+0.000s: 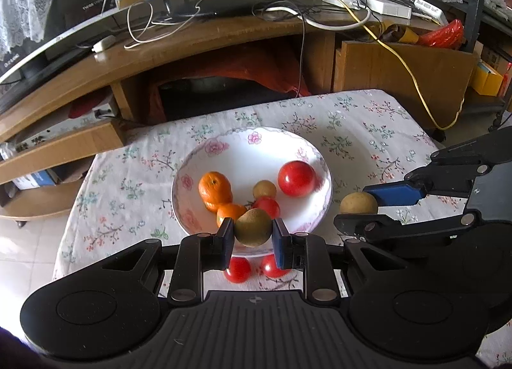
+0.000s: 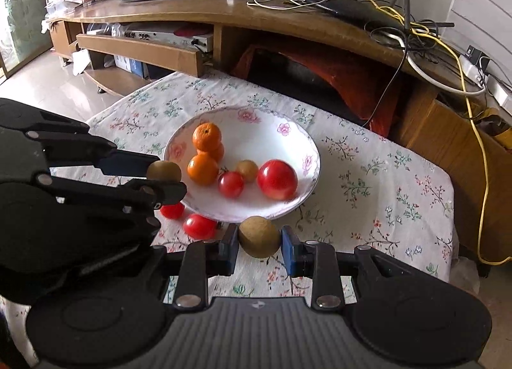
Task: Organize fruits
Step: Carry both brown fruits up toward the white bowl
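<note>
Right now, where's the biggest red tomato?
The biggest red tomato lies inside the white floral bowl, toward its right side in both wrist views, just right of a small brown fruit and a smaller tomato.

A white flowered bowl (image 1: 312, 153) on the table holds two oranges (image 1: 215, 188), a big red tomato (image 1: 296, 178), a small tomato (image 1: 268, 206) and a brown kiwi (image 1: 264, 189); two small tomatoes (image 2: 199, 226) lie just outside its rim, and two more kiwis (image 1: 253, 227) (image 2: 259, 236) sit pinched off the cloth
</note>
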Action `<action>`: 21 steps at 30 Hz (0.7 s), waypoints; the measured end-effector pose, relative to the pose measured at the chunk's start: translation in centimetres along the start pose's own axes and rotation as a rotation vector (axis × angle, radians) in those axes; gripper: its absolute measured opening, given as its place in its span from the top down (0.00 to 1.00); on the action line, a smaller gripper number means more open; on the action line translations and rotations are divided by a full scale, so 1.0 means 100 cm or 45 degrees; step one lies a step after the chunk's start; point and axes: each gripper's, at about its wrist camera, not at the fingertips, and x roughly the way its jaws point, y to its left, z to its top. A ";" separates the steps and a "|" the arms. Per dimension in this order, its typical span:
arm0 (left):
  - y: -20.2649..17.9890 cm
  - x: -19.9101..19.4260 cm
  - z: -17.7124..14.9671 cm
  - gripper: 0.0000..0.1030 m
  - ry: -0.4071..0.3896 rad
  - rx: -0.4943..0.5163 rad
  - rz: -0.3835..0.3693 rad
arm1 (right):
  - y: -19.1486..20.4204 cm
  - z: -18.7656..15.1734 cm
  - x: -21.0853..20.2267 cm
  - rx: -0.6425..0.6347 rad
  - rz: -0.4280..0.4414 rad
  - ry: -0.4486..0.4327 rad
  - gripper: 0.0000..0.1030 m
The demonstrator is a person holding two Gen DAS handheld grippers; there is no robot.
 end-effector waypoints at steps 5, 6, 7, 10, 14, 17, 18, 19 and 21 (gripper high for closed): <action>0.003 0.005 0.007 0.70 -0.002 -0.008 0.006 | -0.004 0.007 0.005 0.015 -0.001 0.000 0.70; 0.004 0.006 0.009 0.70 -0.002 -0.008 0.008 | -0.005 0.008 0.006 0.017 -0.001 -0.002 0.70; 0.004 0.008 0.011 0.70 -0.002 -0.008 0.009 | -0.006 0.010 0.007 0.020 0.000 -0.003 0.70; 0.007 0.013 0.015 0.70 0.002 -0.012 0.011 | -0.008 0.014 0.010 0.026 0.002 -0.006 0.70; 0.009 0.019 0.020 0.70 0.005 -0.015 0.014 | -0.012 0.020 0.016 0.039 0.007 -0.005 0.70; 0.011 0.023 0.022 0.70 0.009 -0.014 0.019 | -0.015 0.023 0.020 0.048 0.010 -0.005 0.70; 0.012 0.024 0.023 0.70 0.012 -0.015 0.019 | -0.016 0.024 0.022 0.050 0.011 -0.005 0.70; 0.013 0.026 0.024 0.70 0.015 -0.017 0.019 | -0.017 0.026 0.023 0.053 0.013 -0.005 0.70; 0.014 0.029 0.025 0.70 0.019 -0.018 0.020 | -0.018 0.028 0.027 0.058 0.018 -0.002 0.70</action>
